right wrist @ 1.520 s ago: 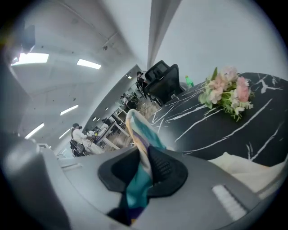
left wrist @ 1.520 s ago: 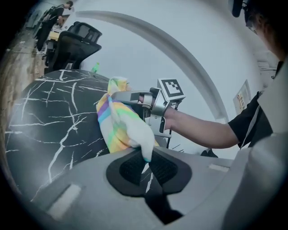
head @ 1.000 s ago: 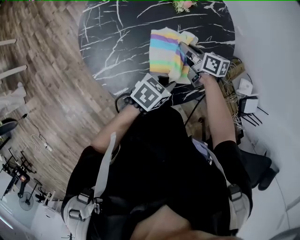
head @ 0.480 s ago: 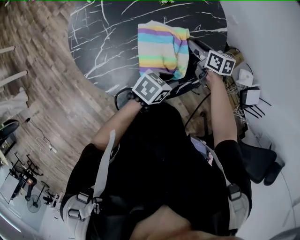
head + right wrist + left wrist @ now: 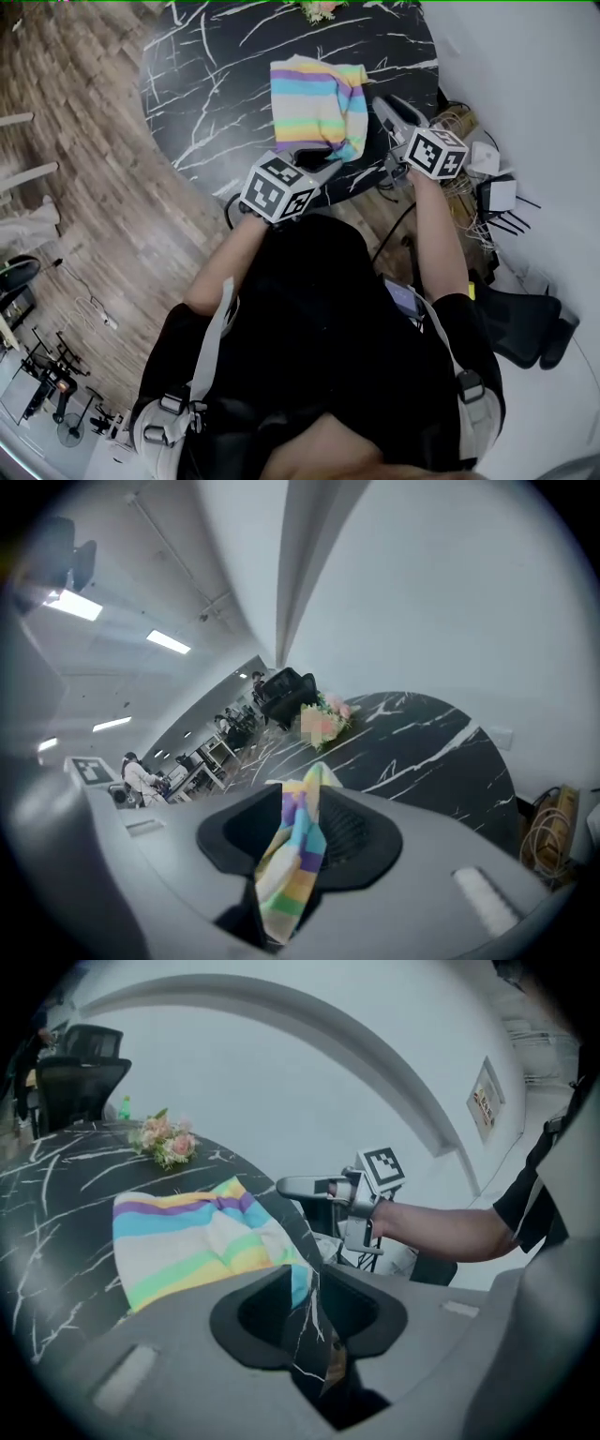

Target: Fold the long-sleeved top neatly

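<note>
Long-sleeved top (image 5: 317, 105) is now laid flat and folded on the black, white-veined surface (image 5: 216, 84).
Soft pastel-striped rectangle; left claw (image 5: 314, 159) and right claw (image 5: 384, 105) have been drawn back, just narrowed yet parted, cloth unpinched between.

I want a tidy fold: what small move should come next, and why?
Probably nip the uneven right edge of the pastel-striped folded long-sleeved top with the right hand-held gripper and tug it straight: that edge shows between its jaws, which have just been closing, while the rest lies flat on the black marble round table.
</note>
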Available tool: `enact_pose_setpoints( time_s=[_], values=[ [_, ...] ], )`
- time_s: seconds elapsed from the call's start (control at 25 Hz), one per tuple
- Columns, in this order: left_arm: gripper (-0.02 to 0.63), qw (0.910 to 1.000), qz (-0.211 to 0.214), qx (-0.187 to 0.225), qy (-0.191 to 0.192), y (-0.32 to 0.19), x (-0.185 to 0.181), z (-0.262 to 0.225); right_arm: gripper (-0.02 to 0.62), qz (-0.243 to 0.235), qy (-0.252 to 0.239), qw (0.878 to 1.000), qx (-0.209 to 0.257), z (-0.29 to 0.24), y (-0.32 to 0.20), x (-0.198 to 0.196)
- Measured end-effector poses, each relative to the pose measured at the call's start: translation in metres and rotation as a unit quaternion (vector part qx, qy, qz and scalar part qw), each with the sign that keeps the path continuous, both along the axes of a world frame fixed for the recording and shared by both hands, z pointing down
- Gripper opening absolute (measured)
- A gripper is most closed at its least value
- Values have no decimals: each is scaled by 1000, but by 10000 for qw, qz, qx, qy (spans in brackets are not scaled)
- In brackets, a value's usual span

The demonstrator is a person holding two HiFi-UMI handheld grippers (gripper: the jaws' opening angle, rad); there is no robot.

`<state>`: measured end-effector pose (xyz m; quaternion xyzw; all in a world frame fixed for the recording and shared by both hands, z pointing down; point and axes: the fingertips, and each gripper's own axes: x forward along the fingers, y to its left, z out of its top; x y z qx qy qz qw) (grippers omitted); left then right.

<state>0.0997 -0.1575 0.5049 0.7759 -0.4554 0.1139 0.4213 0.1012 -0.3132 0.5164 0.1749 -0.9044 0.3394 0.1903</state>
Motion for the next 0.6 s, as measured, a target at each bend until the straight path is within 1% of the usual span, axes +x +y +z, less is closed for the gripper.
enact_pose_setpoints(
  time_s=[0.08,0.12,0.16,0.2,0.28,0.44,0.6],
  values=[
    [79,9991,-315,293,17,1,-22,-15,113,-51,-46,9994,348,-22,13,-3],
    [53,9979,-489,428,37,3,-35,-24,96,-49,-73,9986,516,-33,19,-4],
    [30,9963,-663,550,64,5,-48,-32,72,-24,-117,9978,650,-44,25,-5],
    [11,9944,-822,653,95,8,-62,-39,66,21,-179,9971,740,-55,30,-6],
    [9,9909,-1062,812,123,16,-88,-53,54,140,-330,9958,841,-76,40,-8],
    [8,9855,-1277,1111,-101,30,-134,-75,48,307,-549,9920,1092,-108,58,-11],
    [8,9806,-1331,1401,-313,40,-164,-95,26,471,-624,9868,1420,-130,73,-11]
  ],
)
